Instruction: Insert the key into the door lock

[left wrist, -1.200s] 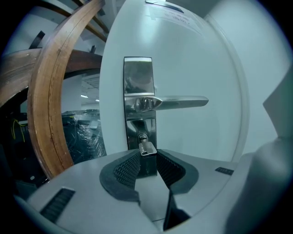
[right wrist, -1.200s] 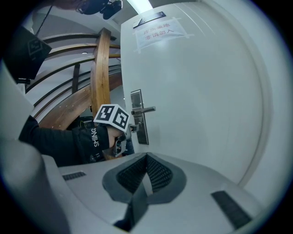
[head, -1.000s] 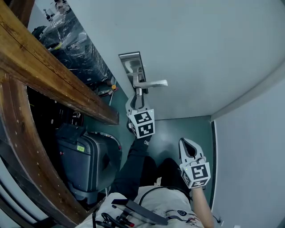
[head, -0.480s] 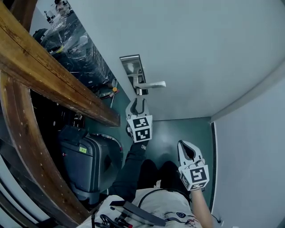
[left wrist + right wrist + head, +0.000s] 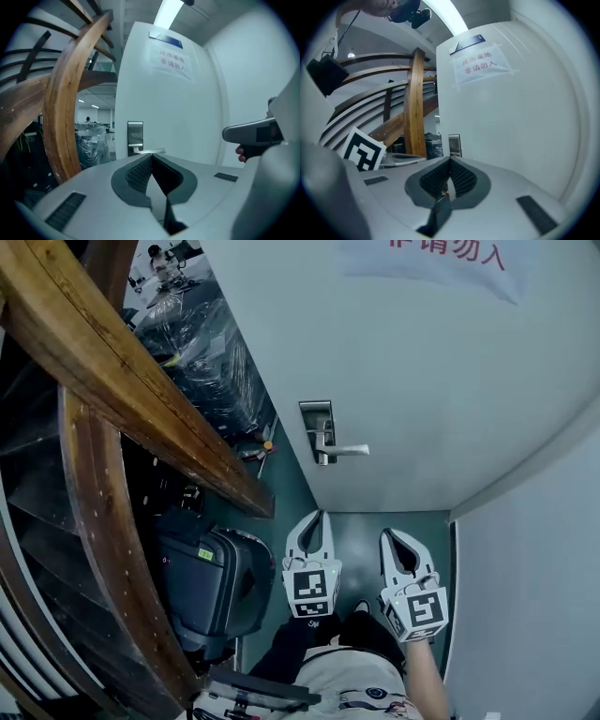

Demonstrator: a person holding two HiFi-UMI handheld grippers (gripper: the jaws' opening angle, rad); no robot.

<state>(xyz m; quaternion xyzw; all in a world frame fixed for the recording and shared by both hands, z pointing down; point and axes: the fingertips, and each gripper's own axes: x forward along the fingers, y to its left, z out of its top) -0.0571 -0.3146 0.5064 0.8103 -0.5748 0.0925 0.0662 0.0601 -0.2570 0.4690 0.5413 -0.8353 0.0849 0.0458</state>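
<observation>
From my head, I see both my tongs held side by side in front of my body. They point at the white door point(image 5: 422, 381). My left gripper point(image 5: 317, 517) sits a bit higher in the picture than my right gripper point(image 5: 387, 536). The door lock point(image 5: 320, 430), with its handle point(image 5: 343, 450), is up ahead. It is well apart from both tongs, more in line with the left one.

In the left gripper view, the jaws have just closed. They are together with nothing between them. The lock shows straight past the tips, far off.

In the right gripper view, the jaws are pinched on a thin flat bit with an orange spot. It looks like the key point(image 5: 448, 190). The lock is ahead, well apart from it.
</observation>
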